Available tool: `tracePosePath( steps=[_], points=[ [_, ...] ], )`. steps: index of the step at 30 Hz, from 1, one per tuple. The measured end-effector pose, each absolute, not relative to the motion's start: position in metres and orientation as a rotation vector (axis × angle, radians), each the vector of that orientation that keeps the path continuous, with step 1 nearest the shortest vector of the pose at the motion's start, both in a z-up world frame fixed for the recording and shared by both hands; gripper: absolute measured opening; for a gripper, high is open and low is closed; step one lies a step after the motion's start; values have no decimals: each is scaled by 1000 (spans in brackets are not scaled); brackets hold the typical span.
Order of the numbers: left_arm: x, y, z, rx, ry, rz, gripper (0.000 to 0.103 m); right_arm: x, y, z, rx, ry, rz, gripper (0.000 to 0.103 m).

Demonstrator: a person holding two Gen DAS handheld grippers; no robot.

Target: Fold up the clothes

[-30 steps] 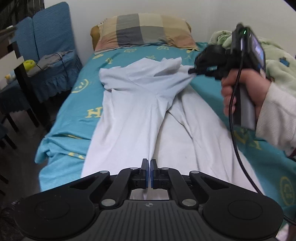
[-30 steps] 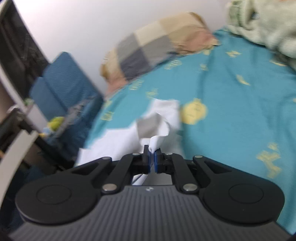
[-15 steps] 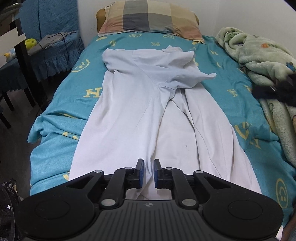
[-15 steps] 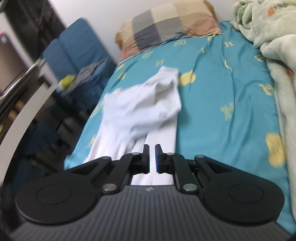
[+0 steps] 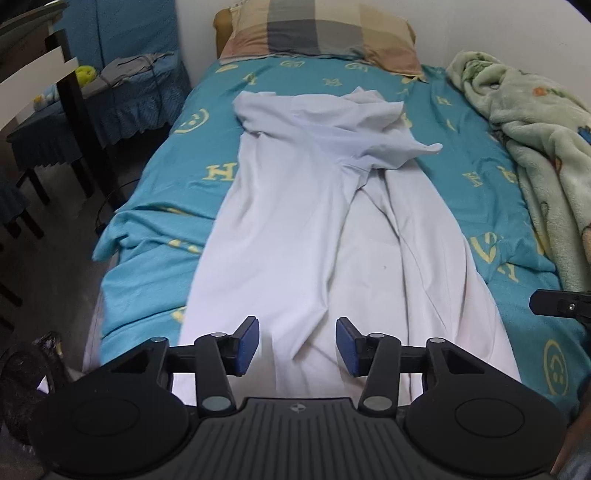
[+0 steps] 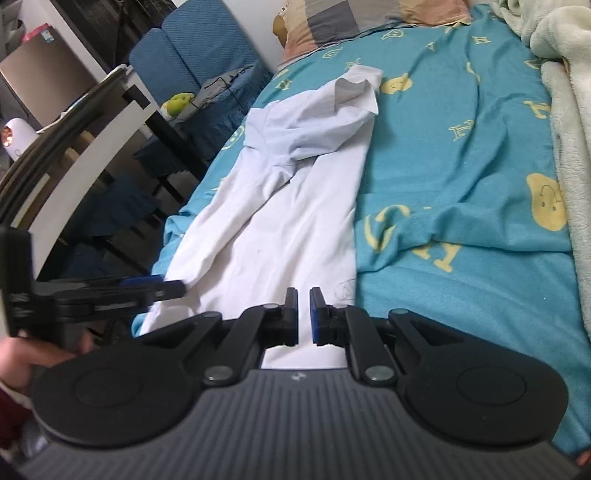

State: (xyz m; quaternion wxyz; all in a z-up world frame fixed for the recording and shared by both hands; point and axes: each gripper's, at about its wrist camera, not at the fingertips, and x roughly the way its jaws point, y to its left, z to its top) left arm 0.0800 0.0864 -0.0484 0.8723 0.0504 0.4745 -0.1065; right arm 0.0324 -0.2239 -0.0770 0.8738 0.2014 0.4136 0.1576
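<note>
A white shirt [image 5: 314, 229] lies flat along the bed [image 5: 155, 206], its far half already folded in and one sleeve laid across the chest. The left claw [image 5: 295, 345] has just been opening and stands wide over the near hem with nothing between its pads. The right claw [image 6: 303, 315] is nearly closed and empty beside the hem's right edge. Next, both likely need to pinch the hem corners and carry them toward the collar.

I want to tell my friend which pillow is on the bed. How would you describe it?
Start at the bed with the teal sheet printed with yellow letters and smiley faces. At its far end, against the white wall, lies the soft checked pillow in tan, grey and pink squares. Nothing else there is checked.
</note>
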Motion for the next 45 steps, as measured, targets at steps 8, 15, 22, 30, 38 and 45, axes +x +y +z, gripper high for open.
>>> tracePosePath(
  steps=[8,15,22,30,38,45],
  points=[
    [72,123,-27,127,1099,-179,74,44,-228,-85,431,873,329,16],
    [71,132,-22,182,1166,-230,79,40,-227,-83,444,853,344,65],
    [74,132,-39,221,1278,-298,80,38,-226,-84,456,866,352,65],
    [88,140,-82,185,1521,-310,80,41,-228,-93,488,905,354,65],
    [91,146,-100,139,1638,-312,71,43,-230,-97,513,919,355,65],
    [72,129,-74,274,1534,-319,4,42,-232,-97,523,918,356,65]
  ],
)
